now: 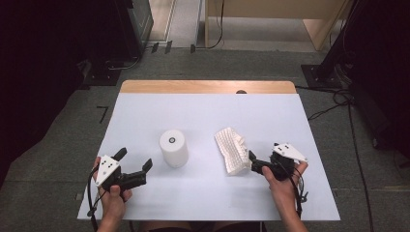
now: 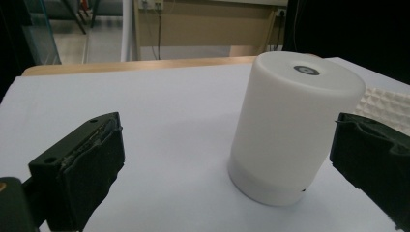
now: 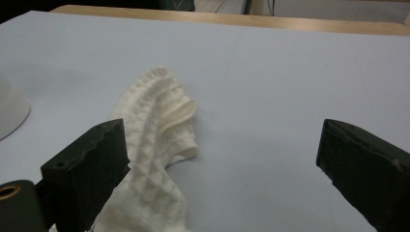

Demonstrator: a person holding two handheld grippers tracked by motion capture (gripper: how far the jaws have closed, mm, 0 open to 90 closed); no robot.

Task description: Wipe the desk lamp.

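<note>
A grey floor (image 1: 58,159) was seen around the white table (image 1: 203,111). Wooden furniture (image 1: 270,12) stood beyond, and cables (image 1: 333,104) lay scattered.

Table (image 1: 203,111): white top, wooden strip along far edge, well beyond jaws. Grey floor (image 1: 58,154) around table. Wooden furniture (image 1: 270,14) and black cables (image 1: 333,104) farther beyond jaws.
</note>
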